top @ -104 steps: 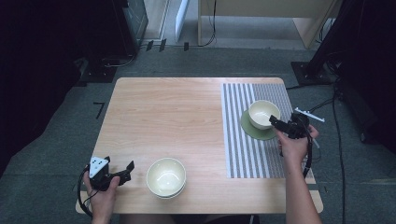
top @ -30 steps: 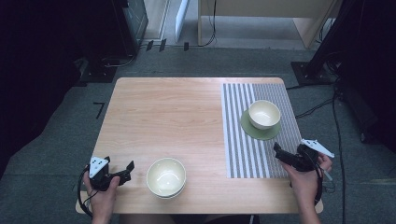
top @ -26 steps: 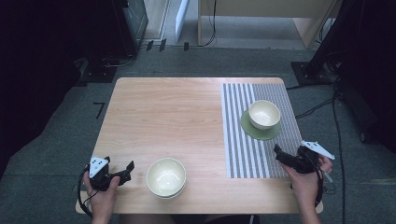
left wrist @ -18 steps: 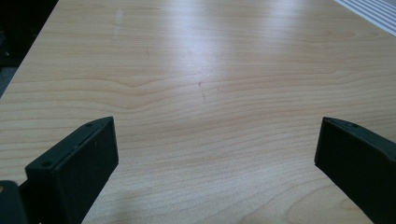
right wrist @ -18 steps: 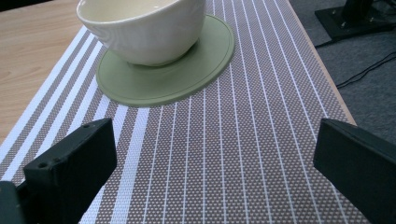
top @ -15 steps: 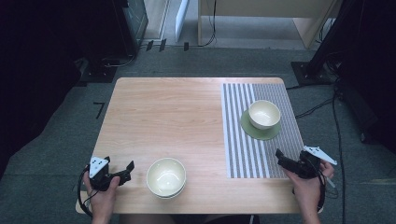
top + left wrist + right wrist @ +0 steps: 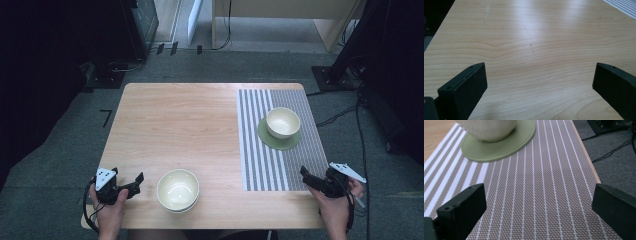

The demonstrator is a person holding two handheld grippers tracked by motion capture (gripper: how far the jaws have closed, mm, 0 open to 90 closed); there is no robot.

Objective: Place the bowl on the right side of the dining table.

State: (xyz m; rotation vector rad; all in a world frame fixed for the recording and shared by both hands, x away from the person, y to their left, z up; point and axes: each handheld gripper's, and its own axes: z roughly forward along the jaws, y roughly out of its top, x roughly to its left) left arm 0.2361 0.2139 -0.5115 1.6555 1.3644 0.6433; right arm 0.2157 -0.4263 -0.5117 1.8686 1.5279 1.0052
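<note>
We see both tongs held low at the near edge of the wooden tabletop [image 7: 190, 125], each with its jaws spread wide and nothing between them. The left tongs [image 7: 136, 181] rest just left of a cream bowl [image 7: 178, 190] that sits on bare wood near the front edge. The right tongs [image 7: 306, 176] lie at the near right corner of the striped placemat [image 7: 260, 160], pointing toward a second cream bowl [image 7: 283, 122] that stands on a green saucer [image 7: 278, 142] farther back on that mat, well apart from them.
</note>
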